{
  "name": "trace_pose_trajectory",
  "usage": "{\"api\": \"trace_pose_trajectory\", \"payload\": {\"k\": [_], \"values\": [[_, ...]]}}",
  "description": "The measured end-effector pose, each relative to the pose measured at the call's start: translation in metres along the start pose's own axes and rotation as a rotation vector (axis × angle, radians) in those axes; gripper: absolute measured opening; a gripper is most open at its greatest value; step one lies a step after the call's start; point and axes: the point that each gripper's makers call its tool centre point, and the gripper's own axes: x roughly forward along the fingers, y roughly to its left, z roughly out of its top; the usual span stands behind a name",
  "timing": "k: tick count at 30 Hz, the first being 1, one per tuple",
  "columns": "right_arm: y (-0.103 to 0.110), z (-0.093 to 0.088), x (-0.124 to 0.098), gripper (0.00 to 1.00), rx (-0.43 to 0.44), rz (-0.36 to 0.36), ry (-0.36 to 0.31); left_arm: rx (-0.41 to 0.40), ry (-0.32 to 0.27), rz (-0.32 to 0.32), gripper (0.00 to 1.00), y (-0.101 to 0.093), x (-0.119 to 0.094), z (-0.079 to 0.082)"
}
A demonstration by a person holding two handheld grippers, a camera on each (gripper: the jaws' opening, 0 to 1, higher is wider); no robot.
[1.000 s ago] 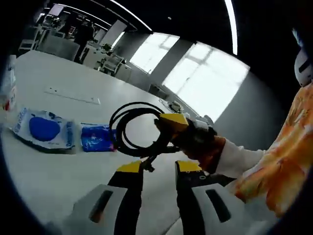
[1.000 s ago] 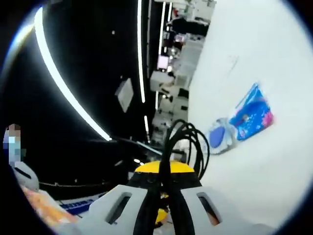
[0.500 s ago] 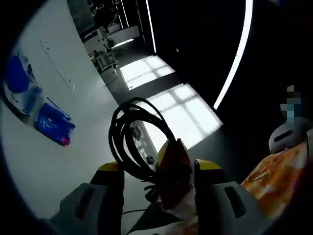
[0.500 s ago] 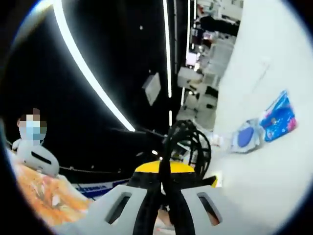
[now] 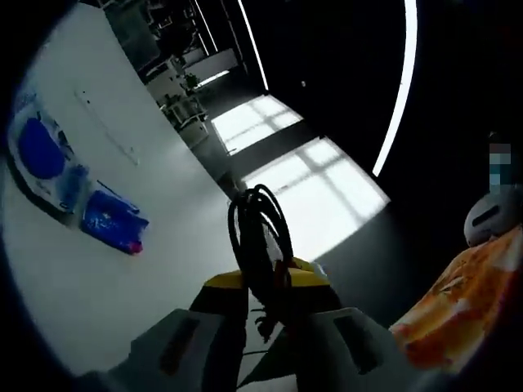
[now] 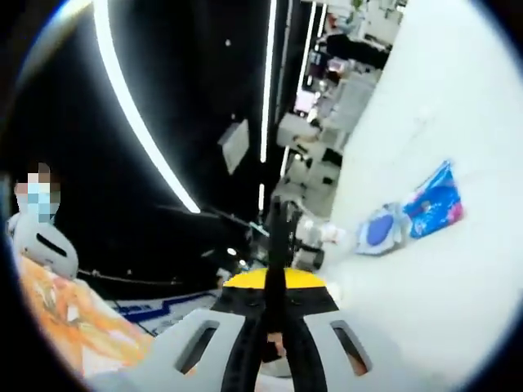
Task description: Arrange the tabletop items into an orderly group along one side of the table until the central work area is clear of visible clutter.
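Open-plan lab: workstations (image 5: 176, 69), ceiling light strips (image 6: 135, 114).

Black cable coil (image 5: 260, 241): several loops bundled, standing upright and edge-on, raised clear of the desk, pinched low down between yellow-tipped jaws; seen as a thin dark band (image 6: 278, 245) in the right gripper view.

Clear pack with blue round insert (image 5: 41, 151): lying flat on the white desk (image 5: 98, 269), far left.

Blue printed packet (image 5: 114, 222): flat, just beside the pack, pink at one corner.
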Motion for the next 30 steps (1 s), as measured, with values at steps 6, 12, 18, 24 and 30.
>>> {"api": "trace_pose_trajectory", "payload": {"k": [6, 12, 18, 24, 30], "values": [[-0.015, -0.008, -0.001, 0.02, -0.030, -0.067, 0.028, 0.038, 0.030, 0.070, 0.06, 0.014, 0.000, -0.006], [-0.030, -0.014, -0.003, 0.02, -0.041, -0.135, 0.052, 0.032, 0.070, 0.133, 0.05, 0.028, -0.001, -0.015], [-0.052, -0.024, -0.006, 0.02, -0.064, -0.224, 0.099, 0.026, 0.131, 0.219, 0.05, 0.049, -0.001, -0.029], [-0.076, -0.031, -0.006, 0.03, -0.078, -0.301, 0.159, 0.043, 0.191, 0.297, 0.05, 0.069, -0.001, -0.040], [-0.105, -0.039, -0.003, 0.03, -0.078, -0.397, 0.204, 0.051, 0.244, 0.377, 0.06, 0.096, -0.002, -0.047]]}}
